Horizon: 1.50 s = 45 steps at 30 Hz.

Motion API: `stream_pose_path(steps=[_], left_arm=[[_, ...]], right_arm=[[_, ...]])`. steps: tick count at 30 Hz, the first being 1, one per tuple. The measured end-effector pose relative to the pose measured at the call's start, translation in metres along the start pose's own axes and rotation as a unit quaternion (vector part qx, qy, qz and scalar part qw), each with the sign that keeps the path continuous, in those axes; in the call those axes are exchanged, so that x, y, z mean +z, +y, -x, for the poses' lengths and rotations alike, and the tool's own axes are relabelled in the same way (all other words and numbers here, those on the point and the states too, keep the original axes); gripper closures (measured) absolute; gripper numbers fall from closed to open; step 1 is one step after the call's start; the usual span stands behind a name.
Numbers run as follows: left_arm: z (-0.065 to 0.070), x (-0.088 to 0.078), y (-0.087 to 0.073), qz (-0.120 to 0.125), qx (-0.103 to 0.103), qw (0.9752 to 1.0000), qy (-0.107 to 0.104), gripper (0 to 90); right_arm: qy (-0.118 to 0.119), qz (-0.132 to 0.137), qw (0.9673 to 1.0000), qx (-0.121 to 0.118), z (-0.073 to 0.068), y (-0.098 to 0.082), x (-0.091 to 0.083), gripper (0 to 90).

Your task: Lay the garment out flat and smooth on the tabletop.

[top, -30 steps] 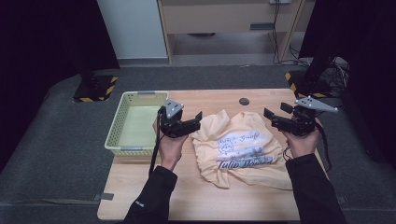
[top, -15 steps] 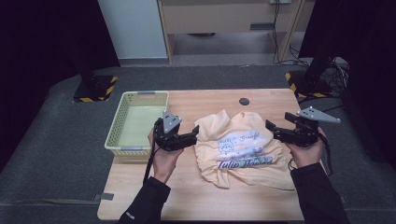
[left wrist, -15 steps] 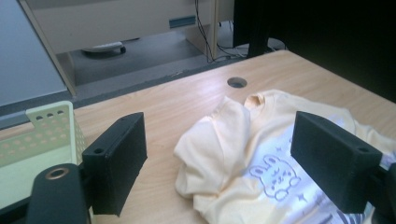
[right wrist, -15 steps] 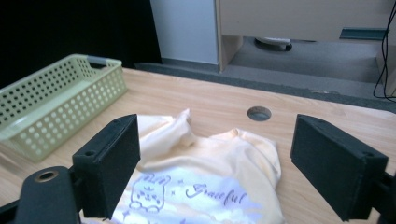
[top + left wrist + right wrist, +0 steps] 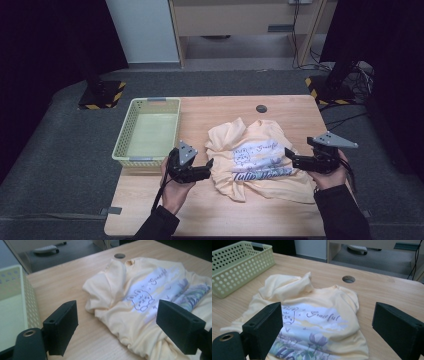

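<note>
In the high view, a crumpled pale yellow T-shirt [image 5: 257, 160] with a printed front is lying right of centre on the wooden table [image 5: 225, 212]. The left gripper [image 5: 206, 168] is hovering at the shirt's left edge, low in the frame, its jaws standing apart with nothing between them. The right gripper [image 5: 291, 157] is sitting at the shirt's right edge, pointing toward the frame's centre; its jaws have just been opening and are holding no cloth. A light green basket [image 5: 146, 132] is resting at centre left, just beside the left hand [image 5: 176, 190].

In the left gripper view, the two black jaws are rising wide apart from the lower corners. The T-shirt [image 5: 140, 300] is spreading across the centre and right of the frame, with bare table between it and the basket [image 5: 15, 300] at the left edge.

In the right gripper view, the jaws are standing wide at the bottom, empty. The T-shirt [image 5: 317, 315] is lying in the middle, the basket [image 5: 239, 265] in the upper left, and a round hole [image 5: 348, 279] in the table above centre.
</note>
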<state>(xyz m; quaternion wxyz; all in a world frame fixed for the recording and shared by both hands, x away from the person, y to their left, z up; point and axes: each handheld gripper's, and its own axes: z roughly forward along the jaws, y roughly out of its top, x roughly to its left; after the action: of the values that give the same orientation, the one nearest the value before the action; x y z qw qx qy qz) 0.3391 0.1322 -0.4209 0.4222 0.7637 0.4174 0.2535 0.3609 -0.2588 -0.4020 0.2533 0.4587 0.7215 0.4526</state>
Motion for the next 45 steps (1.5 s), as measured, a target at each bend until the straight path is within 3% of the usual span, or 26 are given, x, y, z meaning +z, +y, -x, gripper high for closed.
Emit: stream_pose_path(steps=[10,19,31,39,42,45], left_arm=[[0.005,0.006,-0.028,-0.022,-0.012,0.9997,-0.005,15.6],[0.019,0.022,-0.043,-0.045,-0.006,0.9988,-0.017,15.3],[0.027,0.043,-0.061,-0.078,0.003,0.9969,-0.011,15.0],[0.035,0.055,-0.069,-0.095,0.001,0.9952,-0.024,14.7],[0.039,0.062,-0.073,-0.106,0.01,0.9941,-0.019,14.5],[0.043,0.066,-0.076,-0.111,0.031,0.9933,-0.008,13.8]], right_arm=[[-0.003,-0.024,0.9996,0.013,0.005,-0.025,0.002,8.4],[-0.008,-0.041,0.9991,0.011,0.007,-0.044,0.0,7.5],[-0.031,-0.082,0.9961,-0.004,0.003,-0.07,0.01,5.6],[-0.036,-0.111,0.9931,-0.009,0.004,-0.084,0.016,4.8],[-0.04,-0.122,0.9916,-0.019,0.004,-0.089,0.019,5.0],[-0.038,-0.137,0.9897,-0.014,0.004,-0.094,0.023,4.9]])
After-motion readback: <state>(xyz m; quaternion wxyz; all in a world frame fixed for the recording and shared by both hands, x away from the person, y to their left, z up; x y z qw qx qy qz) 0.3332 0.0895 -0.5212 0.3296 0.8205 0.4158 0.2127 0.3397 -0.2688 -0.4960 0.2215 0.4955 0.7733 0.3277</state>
